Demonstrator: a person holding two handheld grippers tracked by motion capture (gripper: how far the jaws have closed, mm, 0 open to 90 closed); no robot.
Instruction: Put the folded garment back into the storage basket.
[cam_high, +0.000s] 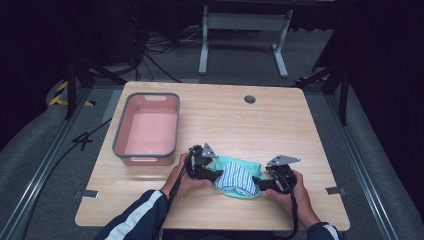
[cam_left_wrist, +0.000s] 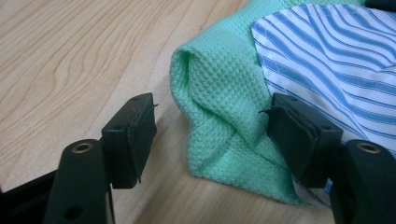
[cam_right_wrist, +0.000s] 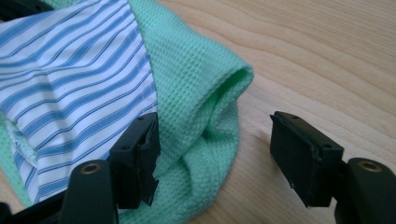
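Right now you are bracketing a folded bundle from both ends, and this looks like the step just ahead of a two-handed pickup. Starting at the left: the pink bin (cam_high: 146, 129) is sitting by the left edge of the tabletop (cam_high: 280, 125), apart from your hands, and it looks empty. Next, your left gripper (cam_high: 209, 174) is lying at the left end of the green waffle cloth (cam_high: 226, 164), which is resting near the front edge of the tabletop, about midway along it. In the left gripper view the jaws are standing apart around the cloth's folded corner (cam_left_wrist: 219, 116): one pad is hanging clear over bare wood, the other is sitting against or just beside the fold, I cannot tell which, and nothing is being pinched. On top of the green cloth the blue-striped cloth (cam_high: 239, 178) is lying folded. At the right end, your right gripper (cam_high: 263, 183) is likewise unclenched; in the right gripper view the rolled green edge (cam_right_wrist: 205, 107) is sitting between the jaws, the outer pad clear over the wood. Judging by this, you are needing to close both grips on the green layer, deep enough to be catching the striped piece too, then lift evenly, perhaps toward the bin
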